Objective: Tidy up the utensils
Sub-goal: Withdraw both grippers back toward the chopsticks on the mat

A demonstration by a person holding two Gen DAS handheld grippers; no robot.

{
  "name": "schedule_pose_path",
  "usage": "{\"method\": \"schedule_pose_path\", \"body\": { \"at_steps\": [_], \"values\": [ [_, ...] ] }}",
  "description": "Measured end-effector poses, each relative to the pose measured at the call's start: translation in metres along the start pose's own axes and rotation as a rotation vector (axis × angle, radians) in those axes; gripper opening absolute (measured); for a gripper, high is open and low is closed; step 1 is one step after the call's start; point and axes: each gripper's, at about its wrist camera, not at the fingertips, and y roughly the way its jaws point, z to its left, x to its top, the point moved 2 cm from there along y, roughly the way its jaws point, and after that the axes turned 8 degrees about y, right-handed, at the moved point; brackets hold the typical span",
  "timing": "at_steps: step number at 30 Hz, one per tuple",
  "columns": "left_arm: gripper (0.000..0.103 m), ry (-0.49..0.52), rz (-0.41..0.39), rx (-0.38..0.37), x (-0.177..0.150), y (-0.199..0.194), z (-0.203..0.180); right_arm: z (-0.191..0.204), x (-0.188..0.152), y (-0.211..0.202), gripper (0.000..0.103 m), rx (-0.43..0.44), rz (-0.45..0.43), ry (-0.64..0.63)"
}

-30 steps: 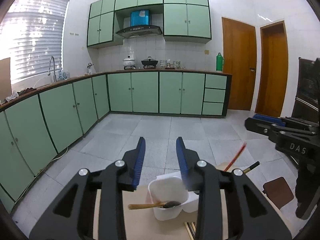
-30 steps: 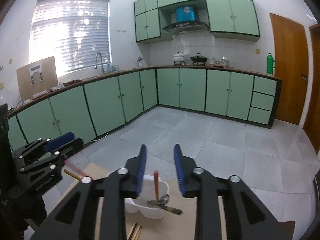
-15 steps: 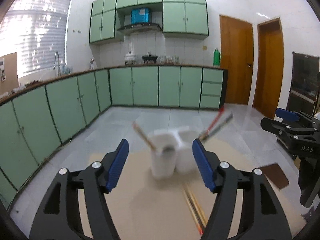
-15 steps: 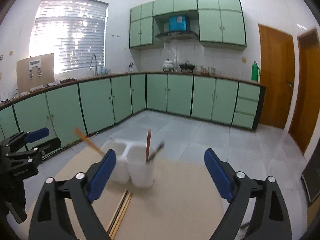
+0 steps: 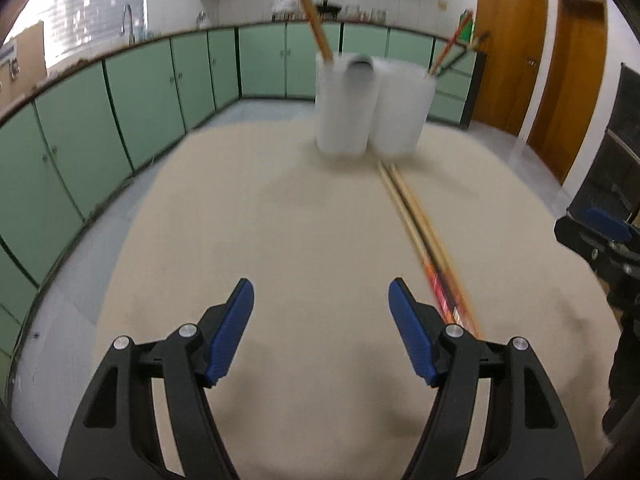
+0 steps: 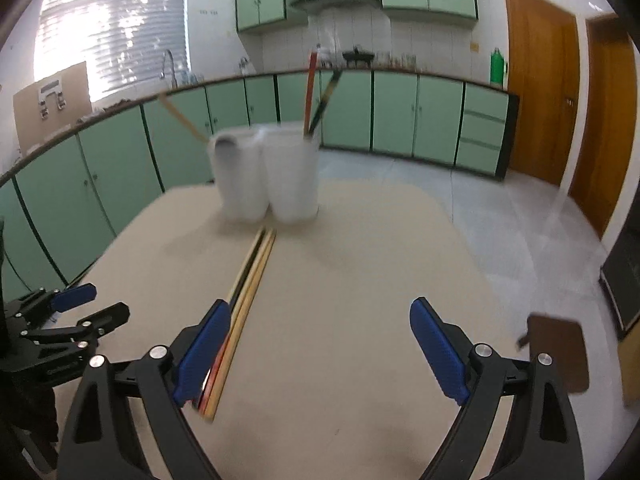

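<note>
Both grippers have dropped toward the table (image 5: 280, 240) since a second ago, their jaws spreading wide. Left gripper (image 5: 321, 330) and right gripper (image 6: 320, 350): open, empty. Chopsticks (image 6: 250, 286), a bundle of about three, lie between them, long axis pointing at the two white cups (image 6: 266, 174) beyond. Three utensils stand in those cups.

Left tongs (image 5: 321, 312) and right tongs (image 6: 320, 334), black angular plastic frames, ribbed blue pads (image 5: 230, 334), silver screws

Left gripper (image 5: 321, 330) and right gripper (image 6: 320, 350) low, level; jaws wide apart, empty
</note>
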Motion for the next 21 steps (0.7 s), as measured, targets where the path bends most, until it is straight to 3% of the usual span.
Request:
{"method": "schedule_pose_path", "body": {
  "at_steps": [9,21],
  "values": [
    [0.068,0.004,0.091,-0.005,-0.033,0.013,-0.009,0.019,-0.044,0.005,0.088,0.029,0.121,-0.008],
    [0.071,0.001,0.113,0.011,-0.032,0.014,-0.01,0.041,-0.064,0.019,0.065,0.033,0.218,-0.073]
  ]
}}
